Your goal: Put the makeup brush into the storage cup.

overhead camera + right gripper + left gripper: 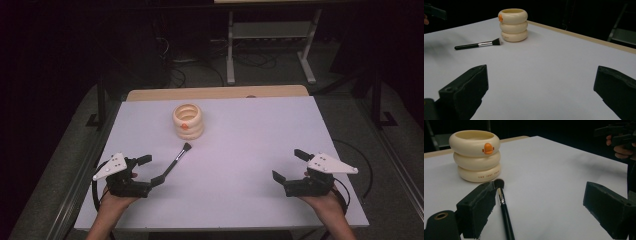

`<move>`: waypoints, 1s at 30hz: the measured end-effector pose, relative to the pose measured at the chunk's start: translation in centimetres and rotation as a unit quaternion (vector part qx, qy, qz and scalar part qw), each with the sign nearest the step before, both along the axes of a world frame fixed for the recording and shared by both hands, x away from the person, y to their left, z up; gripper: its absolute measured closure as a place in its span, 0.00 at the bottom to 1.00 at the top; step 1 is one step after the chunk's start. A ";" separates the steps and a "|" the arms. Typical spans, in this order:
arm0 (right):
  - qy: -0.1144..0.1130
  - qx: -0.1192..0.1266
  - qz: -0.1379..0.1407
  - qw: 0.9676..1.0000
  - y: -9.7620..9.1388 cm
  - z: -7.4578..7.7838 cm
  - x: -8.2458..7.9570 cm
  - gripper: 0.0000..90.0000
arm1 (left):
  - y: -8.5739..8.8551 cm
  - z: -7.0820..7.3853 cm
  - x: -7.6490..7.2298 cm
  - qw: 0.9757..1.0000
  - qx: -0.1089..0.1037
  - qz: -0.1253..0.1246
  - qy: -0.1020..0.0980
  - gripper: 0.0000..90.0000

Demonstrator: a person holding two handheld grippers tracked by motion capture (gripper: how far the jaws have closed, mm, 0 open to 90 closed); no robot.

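Left gripper [150, 171]: I hold jaws apart, empty, brush handle beside one jaw, perhaps touching | Right gripper [287, 165]: jaws apart, empty, parked clear | Makeup brush [179, 156]: flat on table [260, 130], bristles toward ringed cup [188, 121], reachable.

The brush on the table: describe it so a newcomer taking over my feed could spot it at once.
Start at the white table and find the cream holder shaped like three stacked rings. Just in front of it, toward the left gripper, lies the brush. It is the one thin black stick there, with a silver collar and dark bristles pointing at the holder.
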State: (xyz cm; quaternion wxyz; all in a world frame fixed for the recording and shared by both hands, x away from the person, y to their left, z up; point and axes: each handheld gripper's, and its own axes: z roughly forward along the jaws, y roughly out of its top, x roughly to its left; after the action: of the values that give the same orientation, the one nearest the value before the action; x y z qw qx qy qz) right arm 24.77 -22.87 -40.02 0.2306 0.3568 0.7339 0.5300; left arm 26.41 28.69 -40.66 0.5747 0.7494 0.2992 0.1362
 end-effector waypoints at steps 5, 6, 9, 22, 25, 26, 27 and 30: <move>-0.002 0.000 0.000 1.000 0.0 0.0 0.0 0.00 | 0.1 0.1 -0.1 1.000 -0.001 0.001 -0.001 0.11; -0.001 0.001 0.000 1.000 0.0 0.1 0.0 0.00 | 0.1 0.1 -0.1 1.000 0.000 0.001 -0.001 0.11; -0.001 0.002 0.000 1.000 0.0 0.1 -0.1 0.00 | 0.0 0.1 -0.1 1.000 -0.001 0.002 0.000 0.11; -0.004 0.001 0.005 1.000 0.2 0.2 0.0 0.00 | 0.0 0.2 0.0 1.000 0.004 0.002 -0.005 0.11; -0.008 0.001 0.004 1.000 0.1 0.2 0.1 0.00 | -0.2 0.3 0.2 1.000 0.004 0.002 -0.003 0.11; -0.008 0.000 0.004 1.000 0.1 0.1 0.1 0.00 | -0.2 0.3 0.2 1.000 0.004 0.001 -0.004 0.11; -0.008 0.000 0.004 1.000 0.1 0.1 0.1 0.00 | -0.2 0.3 0.2 1.000 0.004 0.001 -0.004 0.11; -0.006 0.003 0.005 1.000 0.1 0.1 0.2 0.00 | -0.5 0.5 0.3 1.000 0.007 0.000 -0.007 0.11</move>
State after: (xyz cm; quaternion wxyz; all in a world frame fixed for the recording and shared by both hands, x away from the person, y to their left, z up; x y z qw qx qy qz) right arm 25.00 -22.78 -39.96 0.2309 0.3506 0.7330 0.5353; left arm 26.75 28.18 -40.20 0.5713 0.7526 0.2942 0.1440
